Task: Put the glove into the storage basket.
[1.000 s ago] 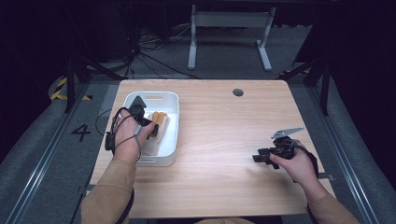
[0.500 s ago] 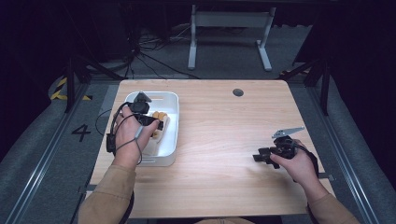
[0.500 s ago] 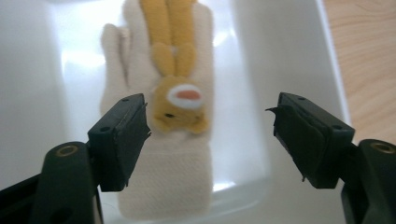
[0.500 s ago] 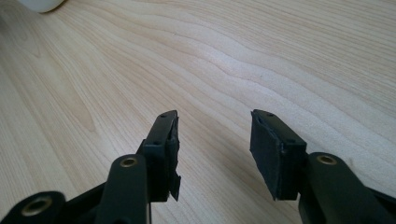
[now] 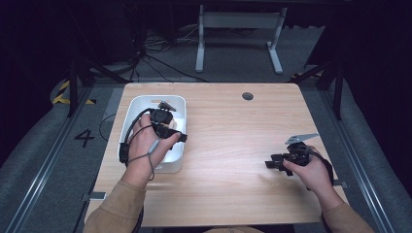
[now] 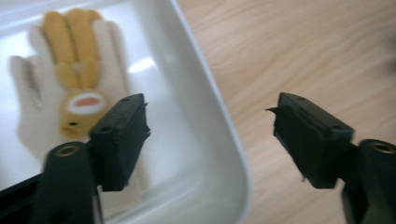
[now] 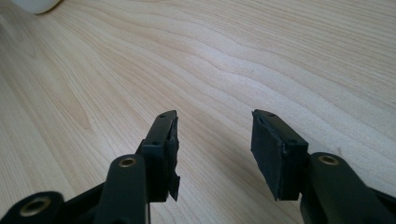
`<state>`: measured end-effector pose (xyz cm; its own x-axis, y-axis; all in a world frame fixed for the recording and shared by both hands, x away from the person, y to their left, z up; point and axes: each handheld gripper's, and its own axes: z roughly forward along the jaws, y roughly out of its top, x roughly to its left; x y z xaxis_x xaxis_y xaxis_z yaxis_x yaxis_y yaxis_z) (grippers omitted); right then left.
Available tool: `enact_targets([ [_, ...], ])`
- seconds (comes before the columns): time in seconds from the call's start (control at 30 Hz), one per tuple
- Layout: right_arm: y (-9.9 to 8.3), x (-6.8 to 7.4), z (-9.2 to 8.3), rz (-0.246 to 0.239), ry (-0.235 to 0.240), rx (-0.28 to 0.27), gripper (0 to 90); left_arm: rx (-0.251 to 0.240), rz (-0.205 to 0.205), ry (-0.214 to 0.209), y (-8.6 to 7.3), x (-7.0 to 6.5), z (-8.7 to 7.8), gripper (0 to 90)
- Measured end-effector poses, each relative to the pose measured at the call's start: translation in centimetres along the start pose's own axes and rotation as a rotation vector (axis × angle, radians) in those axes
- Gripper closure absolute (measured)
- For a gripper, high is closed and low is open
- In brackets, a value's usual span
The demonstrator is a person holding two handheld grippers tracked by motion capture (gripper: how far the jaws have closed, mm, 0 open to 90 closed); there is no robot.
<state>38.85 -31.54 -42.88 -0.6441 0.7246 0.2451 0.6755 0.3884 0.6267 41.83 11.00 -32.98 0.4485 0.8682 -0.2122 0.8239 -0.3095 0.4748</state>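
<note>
Left hand-held gripper lifted rightward off glove, jaws empty.

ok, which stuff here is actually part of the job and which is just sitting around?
In the job:
- glove, cream with an orange animal face, lying flat in the bin
- white bin on the table's left side
- left gripper, jaws open and empty, straddling the bin's rim

Just around:
- right gripper, open and empty over bare wood
- table
- metal stand on the floor behind

Left gripper lifted off glove; jaws closing, empty
</note>
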Motion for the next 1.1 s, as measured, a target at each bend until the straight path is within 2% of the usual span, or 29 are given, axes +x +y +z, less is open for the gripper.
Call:
enact_targets([
  [0.03, 0.0, 0.0, 0.0, -0.001, 0.001, -0.001, 51.8, 0.0, 0.012, -0.007, -0.1, -0.4, 0.0, 32.5],
  [0.17, -0.1, -0.1, 0.1, -0.003, 0.003, 0.002, 51.7, -0.022, 0.088, -0.043, -0.4, -2.3, 0.3, 28.9],
  [0.23, -0.2, -0.1, 0.1, -0.005, 0.003, 0.003, 51.5, -0.022, 0.111, -0.062, -0.5, -3.2, 0.5, 29.1],
  [0.33, -0.2, -0.1, 0.2, -0.002, 0.003, 0.004, 51.0, -0.02, 0.149, -0.079, -0.7, -4.3, 1.2, 28.9],
  [0.5, -0.3, -0.3, 0.3, 0.0, 0.009, -0.001, 49.8, -0.025, 0.213, -0.131, -1.1, -5.7, 3.0, 28.2],
  [0.67, -0.3, -0.4, 0.3, -0.009, 0.008, -0.006, 49.0, -0.004, 0.283, -0.184, -1.7, -6.7, 5.1, 29.8],
  [0.8, -0.4, -0.5, 0.3, -0.017, 0.001, -0.009, 48.6, -0.002, 0.291, -0.215, -2.1, -6.9, 6.2, 30.0],
  [0.87, -0.4, -0.5, 0.4, -0.019, -0.006, -0.008, 48.6, -0.001, 0.313, -0.239, -2.3, -7.1, 6.7, 30.2],
  [0.97, -0.4, -0.6, 0.4, -0.018, -0.009, -0.008, 48.6, 0.011, 0.353, -0.25, -2.6, -7.3, 7.4, 30.2],
  [1.03, -0.5, -0.6, 0.5, -0.018, -0.006, -0.009, 48.6, 0.009, 0.396, -0.238, -2.7, -7.5, 7.6, 29.4],
  [1.1, -0.5, -0.6, 0.5, -0.024, -0.007, -0.012, 48.6, 0.016, 0.418, -0.23, -2.9, -7.6, 7.8, 29.3],
])
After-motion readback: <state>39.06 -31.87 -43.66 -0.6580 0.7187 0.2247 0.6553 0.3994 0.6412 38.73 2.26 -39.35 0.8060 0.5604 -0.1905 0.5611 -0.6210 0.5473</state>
